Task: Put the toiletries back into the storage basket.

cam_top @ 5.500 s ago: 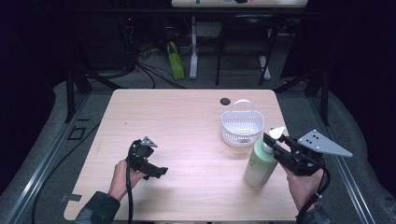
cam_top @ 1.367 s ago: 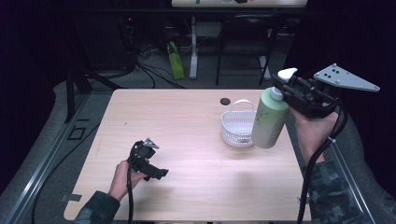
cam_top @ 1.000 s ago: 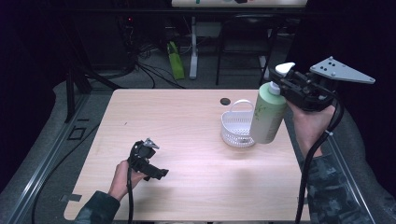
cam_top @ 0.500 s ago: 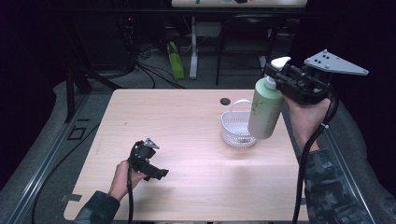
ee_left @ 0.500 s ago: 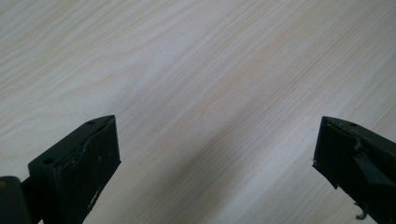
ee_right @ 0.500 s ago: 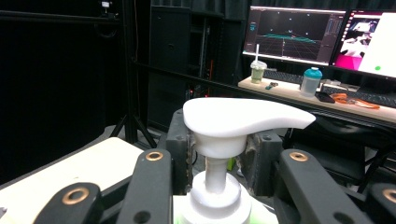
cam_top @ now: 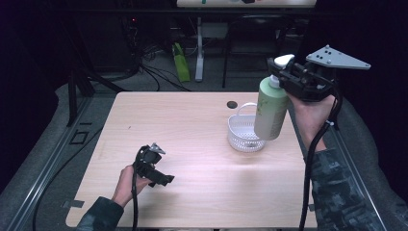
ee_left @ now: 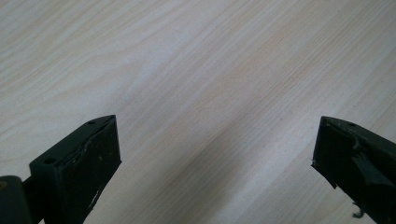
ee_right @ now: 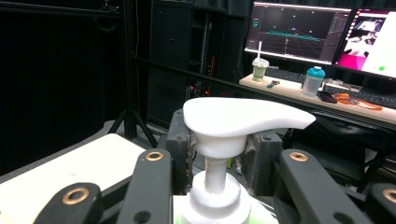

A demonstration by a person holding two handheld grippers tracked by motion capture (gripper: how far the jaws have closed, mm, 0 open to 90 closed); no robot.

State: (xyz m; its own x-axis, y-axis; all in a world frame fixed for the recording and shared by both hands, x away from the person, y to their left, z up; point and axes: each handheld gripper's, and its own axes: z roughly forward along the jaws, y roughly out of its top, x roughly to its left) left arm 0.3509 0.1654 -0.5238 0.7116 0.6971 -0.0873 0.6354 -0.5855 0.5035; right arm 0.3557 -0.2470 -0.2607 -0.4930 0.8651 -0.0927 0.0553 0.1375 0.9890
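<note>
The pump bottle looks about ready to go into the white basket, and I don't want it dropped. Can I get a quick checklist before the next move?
1. Right gripper shut on the pump bottle at its neck: ok.
2. Bottle lifted off the table: ok.
3. Bottle hanging roughly upright: ok.
4. Bottle's base centred over the white basket: cannot tell; it overlaps the basket's right rim.
5. Basket interior free: ok.
6. Left gripper open, well away from the basket: ok.

My jaws clamp the neck of the pump bottle [ee_right: 212, 196] below its white pump head [ee_right: 243, 120]. Pale worktop [ee_right: 70, 163] lower left; lit monitors [ee_right: 299, 30] over a desk beyond.
</note>
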